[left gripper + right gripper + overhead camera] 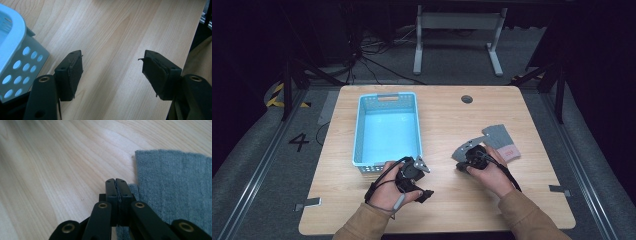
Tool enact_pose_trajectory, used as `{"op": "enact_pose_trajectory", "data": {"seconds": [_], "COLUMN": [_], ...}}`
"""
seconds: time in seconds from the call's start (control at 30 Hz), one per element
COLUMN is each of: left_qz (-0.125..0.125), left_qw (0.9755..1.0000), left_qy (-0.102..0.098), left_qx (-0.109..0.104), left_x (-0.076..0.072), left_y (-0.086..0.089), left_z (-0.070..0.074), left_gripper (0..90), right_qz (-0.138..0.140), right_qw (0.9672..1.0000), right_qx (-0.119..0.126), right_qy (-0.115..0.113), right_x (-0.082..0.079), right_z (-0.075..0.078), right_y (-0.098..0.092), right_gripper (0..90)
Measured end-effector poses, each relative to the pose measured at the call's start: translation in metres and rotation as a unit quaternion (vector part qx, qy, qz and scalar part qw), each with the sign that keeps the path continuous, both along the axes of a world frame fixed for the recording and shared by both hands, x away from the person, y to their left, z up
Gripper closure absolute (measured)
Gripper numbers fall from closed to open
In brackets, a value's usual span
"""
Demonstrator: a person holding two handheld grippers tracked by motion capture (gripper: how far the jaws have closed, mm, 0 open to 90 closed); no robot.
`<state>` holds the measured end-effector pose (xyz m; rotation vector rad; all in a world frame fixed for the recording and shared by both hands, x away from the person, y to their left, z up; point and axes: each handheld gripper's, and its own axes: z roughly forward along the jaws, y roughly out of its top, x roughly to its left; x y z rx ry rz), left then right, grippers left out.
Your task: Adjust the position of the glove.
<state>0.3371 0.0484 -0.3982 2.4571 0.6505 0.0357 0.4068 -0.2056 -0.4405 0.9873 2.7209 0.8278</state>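
Two tongs, right tongs (115,180) closed, sock edge (135,188)

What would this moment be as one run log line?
left gripper: jaws open, nothing between, beside blue basket | right gripper: jaws shut at edge of grey sock, grip unclear | sock on table

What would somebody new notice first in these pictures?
Probably the light blue perforated plastic basket, standing empty on the left half of the pale wooden table. Next, the grey knitted cloth with a pink end lying flat at the right, where the right gripper has shut jaws at its edge.
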Motion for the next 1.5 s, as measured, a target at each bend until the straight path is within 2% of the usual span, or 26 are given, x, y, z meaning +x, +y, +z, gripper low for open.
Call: {"op": "enact_pose_trajectory", "data": {"seconds": [0.17, 0.57, 0.93, 1.13, 1.23, 1.27, 1.37, 1.4, 1.43, 1.5], "left_qz": [-0.005, -0.015, -0.018, -0.015, -0.015, -0.015, -0.017, -0.018, -0.017, -0.020], "left_qw": [1.0000, 0.9999, 0.9998, 0.9998, 0.9998, 0.9998, 0.9998, 0.9998, 0.9998, 0.9997], "left_qy": [0.001, 0.001, 0.001, 0.003, 0.002, 0.002, 0.003, 0.002, 0.002, 0.003], "left_qx": [-0.004, -0.006, -0.009, -0.010, -0.015, -0.015, -0.013, -0.013, -0.013, -0.011], "left_x": [0.003, 0.007, 0.010, 0.010, 0.011, 0.011, 0.011, 0.011, 0.011, 0.012], "left_y": [-0.003, -0.009, -0.012, -0.012, -0.012, -0.012, -0.013, -0.013, -0.013, -0.014], "left_z": [0.001, 0.002, 0.002, 0.001, 0.002, 0.002, 0.002, 0.002, 0.002, 0.002], "left_gripper": [33.4, 33.2, 32.9, 32.8, 32.7, 32.6, 32.6, 32.5, 32.5, 32.5], "right_qz": [0.019, 0.039, 0.059, 0.079, 0.078, 0.078, 0.066, 0.052, 0.052, 0.041], "right_qw": [0.9997, 0.9985, 0.9962, 0.9936, 0.9949, 0.9949, 0.9970, 0.9983, 0.9983, 0.9989], "right_qx": [-0.005, -0.016, -0.032, -0.044, -0.022, -0.022, -0.004, 0.010, 0.010, 0.022], "right_qy": [0.011, 0.034, 0.055, 0.069, 0.061, 0.061, 0.041, 0.023, 0.023, 0.004], "right_x": [-0.009, -0.024, -0.035, -0.038, -0.040, -0.040, -0.042, -0.042, -0.042, -0.042], "right_z": [0.001, 0.004, 0.006, 0.008, 0.017, 0.017, 0.031, 0.040, 0.040, 0.047], "right_y": [0.001, 0.001, 0.000, -0.001, -0.006, -0.006, -0.014, -0.022, -0.022, -0.030], "right_gripper": [90.0, 90.0, 90.0, 90.0, 90.0, 90.0, 90.0, 90.0, 90.0, 90.0]}}
